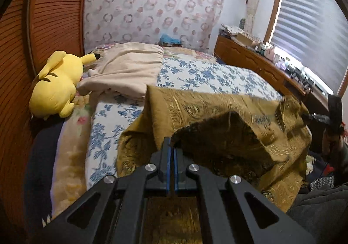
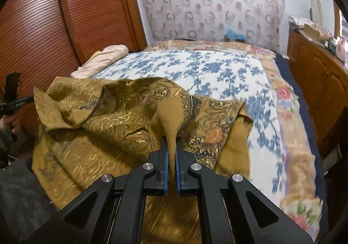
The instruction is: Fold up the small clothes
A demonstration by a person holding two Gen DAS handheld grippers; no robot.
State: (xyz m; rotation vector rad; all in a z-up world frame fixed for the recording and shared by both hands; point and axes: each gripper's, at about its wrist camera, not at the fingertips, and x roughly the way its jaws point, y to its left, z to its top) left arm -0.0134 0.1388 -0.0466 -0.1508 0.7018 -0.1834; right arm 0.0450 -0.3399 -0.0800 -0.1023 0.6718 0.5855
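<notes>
Left wrist view: the left gripper pinches a lifted edge of the gold patterned garment over the bed (only here, a yellow plush). Right wrist view: the right gripper clamps another fold of it.

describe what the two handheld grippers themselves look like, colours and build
Left gripper and right gripper look identical: matte black linkage arms with triangular cut-outs, round silver pivot pins, and two slim black fingers lined with blue pads. No cables, labels or sleeves are visible near them.
</notes>
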